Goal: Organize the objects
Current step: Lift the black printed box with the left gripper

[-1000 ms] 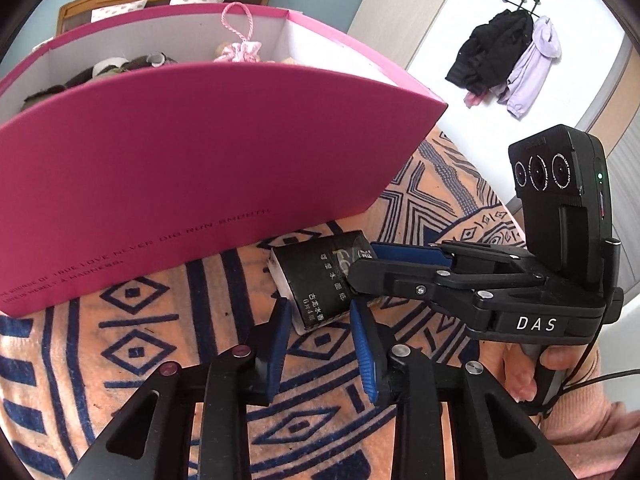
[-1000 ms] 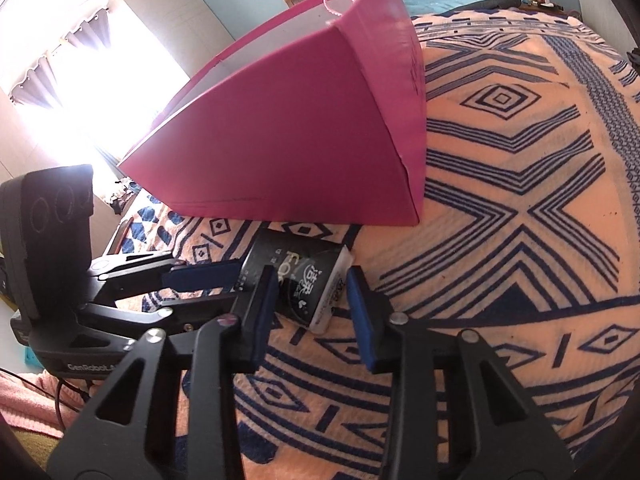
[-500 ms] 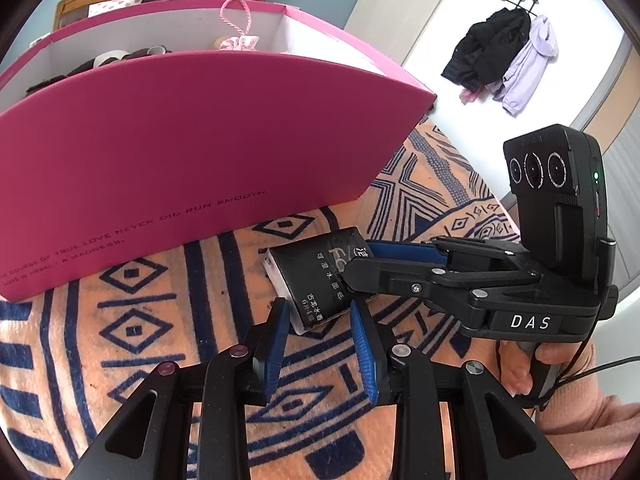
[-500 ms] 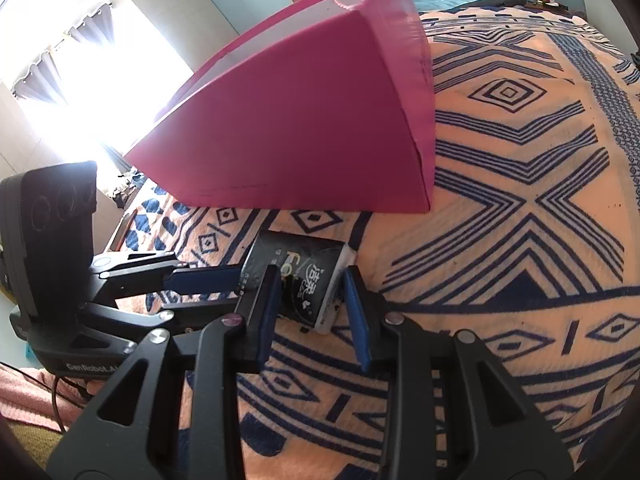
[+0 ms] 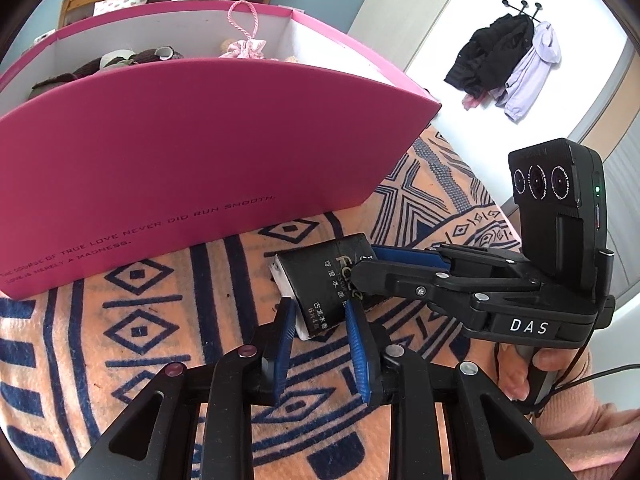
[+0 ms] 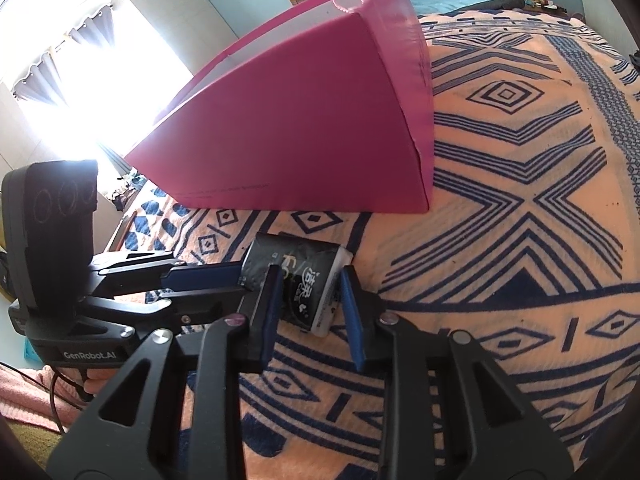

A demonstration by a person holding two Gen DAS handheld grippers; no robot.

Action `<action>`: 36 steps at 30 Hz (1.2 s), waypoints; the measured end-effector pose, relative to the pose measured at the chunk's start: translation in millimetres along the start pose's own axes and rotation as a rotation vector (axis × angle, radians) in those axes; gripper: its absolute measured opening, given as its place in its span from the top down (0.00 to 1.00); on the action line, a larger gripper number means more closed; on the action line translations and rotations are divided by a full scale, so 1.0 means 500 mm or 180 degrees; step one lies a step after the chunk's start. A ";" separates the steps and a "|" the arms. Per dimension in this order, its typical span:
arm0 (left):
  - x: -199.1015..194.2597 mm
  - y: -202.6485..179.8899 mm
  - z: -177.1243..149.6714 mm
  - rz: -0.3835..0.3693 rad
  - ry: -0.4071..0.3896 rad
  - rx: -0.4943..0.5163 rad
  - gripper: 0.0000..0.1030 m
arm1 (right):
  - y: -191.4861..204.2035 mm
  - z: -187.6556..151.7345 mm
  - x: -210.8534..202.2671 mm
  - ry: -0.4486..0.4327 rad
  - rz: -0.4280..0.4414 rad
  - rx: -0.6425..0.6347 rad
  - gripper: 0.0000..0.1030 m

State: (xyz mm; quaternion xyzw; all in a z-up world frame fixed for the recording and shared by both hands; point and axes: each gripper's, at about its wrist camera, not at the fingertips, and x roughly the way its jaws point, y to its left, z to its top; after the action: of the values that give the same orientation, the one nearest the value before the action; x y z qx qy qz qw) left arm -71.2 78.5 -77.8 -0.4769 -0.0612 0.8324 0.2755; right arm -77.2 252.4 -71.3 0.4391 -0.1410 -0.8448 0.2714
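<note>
A black tissue pack (image 5: 328, 276) with white ends lies on the patterned blanket (image 5: 120, 320), just in front of a big pink paper bag (image 5: 180, 152). My left gripper (image 5: 320, 308) is closing on the pack's near end, and both blue pads touch its sides. My right gripper (image 5: 366, 264) comes in from the right and is closing on the other end. In the right wrist view the pack (image 6: 304, 264) sits between the right gripper's (image 6: 308, 276) pads, with the left gripper (image 6: 242, 282) at its left end and the pink bag (image 6: 320, 120) behind.
The bag is open at the top with a pink cord handle (image 5: 240, 20), and soft items (image 5: 120, 60) lie inside. Coats (image 5: 508, 60) hang on the far wall. A hand (image 5: 520, 376) in a pink sleeve holds the right gripper. The blanket (image 6: 520, 200) stretches bare to the right.
Both pairs of jaws have narrowed onto the tissue pack. The pack and both hands have stayed in place.
</note>
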 end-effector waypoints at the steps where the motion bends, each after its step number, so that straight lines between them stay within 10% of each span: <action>1: 0.000 -0.001 0.000 -0.0010 -0.0004 0.0001 0.75 | 0.000 -0.001 -0.002 -0.0008 0.0003 0.0009 0.71; 36: -0.079 -0.075 0.010 0.0081 -0.0335 0.0341 0.75 | 0.070 -0.001 -0.080 -0.0322 -0.0090 -0.0255 0.71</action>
State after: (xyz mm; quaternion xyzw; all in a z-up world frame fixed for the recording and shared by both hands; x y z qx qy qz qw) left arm -44.7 90.7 -31.4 -0.4178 -0.0248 0.8618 0.2865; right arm -46.4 246.9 -28.3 0.3866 -0.1143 -0.8746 0.2693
